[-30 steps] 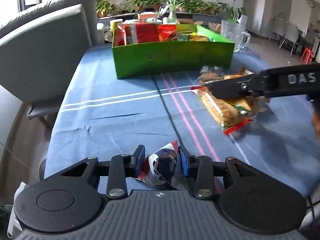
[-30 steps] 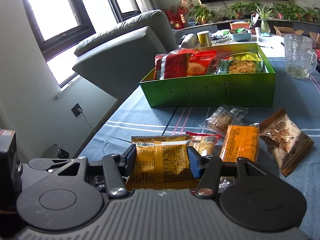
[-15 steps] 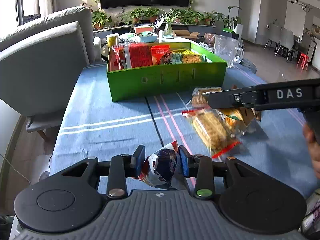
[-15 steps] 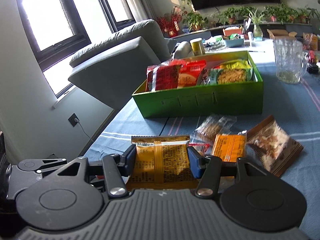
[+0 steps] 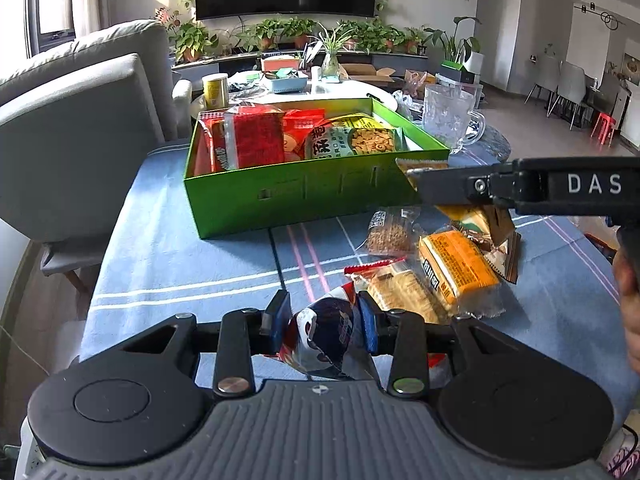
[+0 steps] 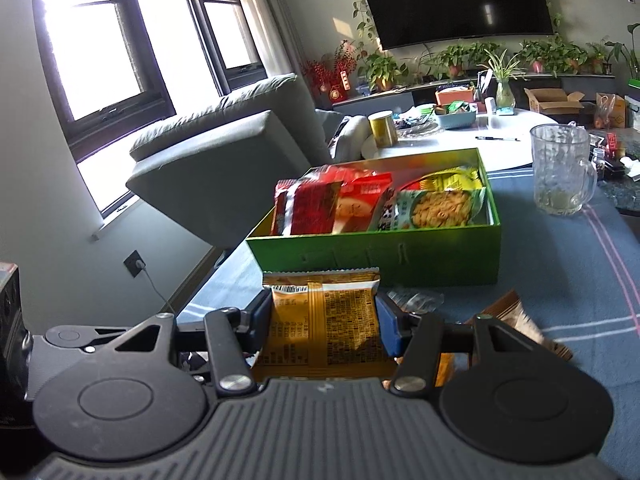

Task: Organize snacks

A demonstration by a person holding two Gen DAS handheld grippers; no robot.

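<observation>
A green box (image 5: pixel 304 196) holds several snack packs and stands on the blue tablecloth; it also shows in the right wrist view (image 6: pixel 400 252). My left gripper (image 5: pixel 323 322) is shut on a dark blue and white snack bag (image 5: pixel 326 336), held above the table's near part. My right gripper (image 6: pixel 324 320) is shut on an orange snack pack (image 6: pixel 324 324), held in the air near the box's front right corner. The right gripper also shows in the left wrist view (image 5: pixel 416 178). Loose packs lie on the cloth: an orange one (image 5: pixel 458 266), a cracker pack (image 5: pixel 404 292), a clear one (image 5: pixel 390 230).
A glass mug (image 5: pixel 448 120) stands right of the box, also in the right wrist view (image 6: pixel 560 170). A grey sofa (image 5: pixel 76 128) sits left of the table. A white round table (image 6: pixel 460 136) with clutter lies behind the box. A brown pack (image 6: pixel 520 320) lies on the cloth.
Both grippers have risen and moved toward the green box with their packs. The right gripper now sits level with the box's front right corner.
</observation>
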